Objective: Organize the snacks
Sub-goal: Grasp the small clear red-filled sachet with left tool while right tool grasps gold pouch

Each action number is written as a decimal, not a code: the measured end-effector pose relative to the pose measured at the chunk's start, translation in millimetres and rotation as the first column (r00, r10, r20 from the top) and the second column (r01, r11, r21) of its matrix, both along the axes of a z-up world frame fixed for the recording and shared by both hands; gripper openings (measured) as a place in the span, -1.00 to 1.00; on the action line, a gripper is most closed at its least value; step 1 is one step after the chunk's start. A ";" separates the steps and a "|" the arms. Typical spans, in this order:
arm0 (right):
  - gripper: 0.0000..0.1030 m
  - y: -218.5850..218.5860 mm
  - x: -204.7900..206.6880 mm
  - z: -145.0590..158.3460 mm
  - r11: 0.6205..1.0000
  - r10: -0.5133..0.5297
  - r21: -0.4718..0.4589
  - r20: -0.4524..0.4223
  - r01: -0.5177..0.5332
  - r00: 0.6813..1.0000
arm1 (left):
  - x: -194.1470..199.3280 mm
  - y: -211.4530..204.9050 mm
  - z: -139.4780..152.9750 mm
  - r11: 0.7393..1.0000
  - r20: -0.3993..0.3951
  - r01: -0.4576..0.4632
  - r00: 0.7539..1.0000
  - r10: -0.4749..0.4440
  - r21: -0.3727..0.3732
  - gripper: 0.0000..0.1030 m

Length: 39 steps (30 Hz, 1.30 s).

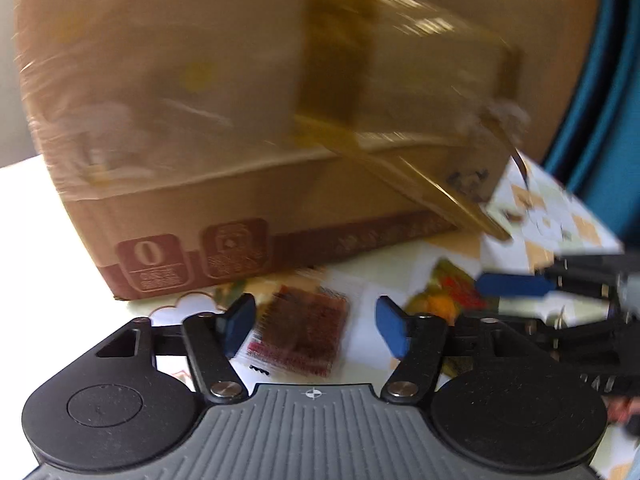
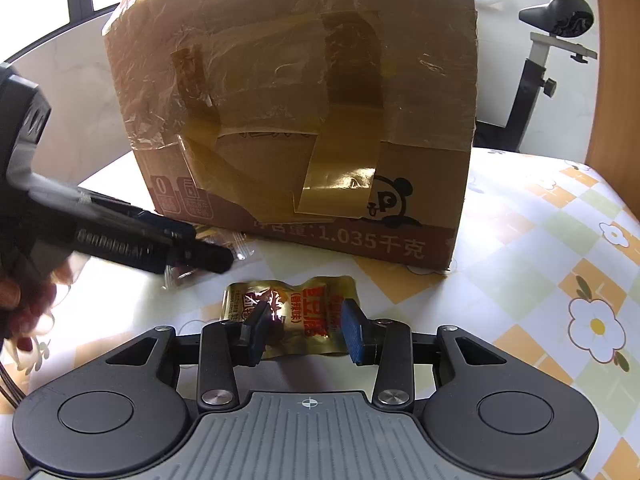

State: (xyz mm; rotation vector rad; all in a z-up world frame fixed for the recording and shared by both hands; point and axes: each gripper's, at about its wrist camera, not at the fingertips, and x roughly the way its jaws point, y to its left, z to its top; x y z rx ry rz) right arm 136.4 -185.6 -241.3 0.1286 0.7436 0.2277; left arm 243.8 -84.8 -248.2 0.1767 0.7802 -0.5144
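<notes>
- Right now the right gripper (image 2: 306,330) hangs low over the bench (image 2: 520,248), its jaws spread about as wide as the gold snack packet (image 2: 294,318) lying between them; it grips nothing yet.
- That gold snack packet lies flat on the bench, just in front of the cardboard box (image 2: 304,92) and apart from it. Its long axis runs left to right across the right wrist view, so it lies along the line on which the jaws close.
- Closing as it stands would, I judge, press the packet end to end along its length; turning the wrist to take it across the short way looks the surer grip.
- Over on the other side, the left gripper (image 1: 316,326) is also open and empty, poised above a dark red snack packet (image 1: 302,334) that sits between its fingers, close to the box's lower edge.
- The left wrist view is smeared, so that packet's lie is hard to read; it seems roughly square to the jaws.
- Each packet lies directly under its own gripper, so neither arm needs to cross; the left gripper's tip hovers over a clear wrapper (image 2: 240,245) by the box.
</notes>
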 end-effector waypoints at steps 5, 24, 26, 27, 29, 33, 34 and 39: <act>-0.30 -0.4 0.4 0.2 1.000 0.000 0.000 0.000 0.000 1.000 | -6.6 -2.7 -0.6 0.999 0.033 -0.023 0.999 0.022 0.043 0.05; 0.10 0.0 1.3 0.3 1.000 -0.003 -0.007 -0.003 0.003 1.000 | -84.0 48.4 2.2 0.965 -0.022 -0.250 0.968 0.249 -0.076 -0.12; 0.22 -0.5 1.4 0.6 1.000 0.001 0.001 -0.004 -0.001 1.000 | -90.0 54.1 1.2 0.962 -0.027 -0.259 0.966 0.257 -0.087 -0.12; 0.35 -0.2 1.4 0.4 1.000 0.005 0.003 -0.006 -0.005 1.000 | -89.7 52.9 -0.7 0.961 -0.027 -0.260 0.965 0.259 -0.090 -0.12; 0.44 2.6 2.8 0.9 1.000 0.015 -0.009 -0.012 -0.015 1.000 | -90.0 54.6 -0.7 0.960 -0.028 -0.264 0.965 0.262 -0.096 -0.12; 0.57 15.8 10.8 2.6 0.996 0.056 -0.064 -0.035 -0.058 0.998 | -88.2 56.8 -1.2 0.955 -0.036 -0.273 0.962 0.271 -0.114 -0.12; 0.58 18.5 12.5 2.6 0.995 0.061 -0.075 -0.038 -0.064 0.997 | -87.6 57.1 -1.2 0.954 -0.038 -0.274 0.962 0.271 -0.121 -0.12; 0.74 28.9 18.2 -1.2 0.989 0.073 -0.128 -0.047 -0.079 0.996 | -88.7 57.2 -2.4 0.953 -0.035 -0.273 0.962 0.271 -0.132 -0.12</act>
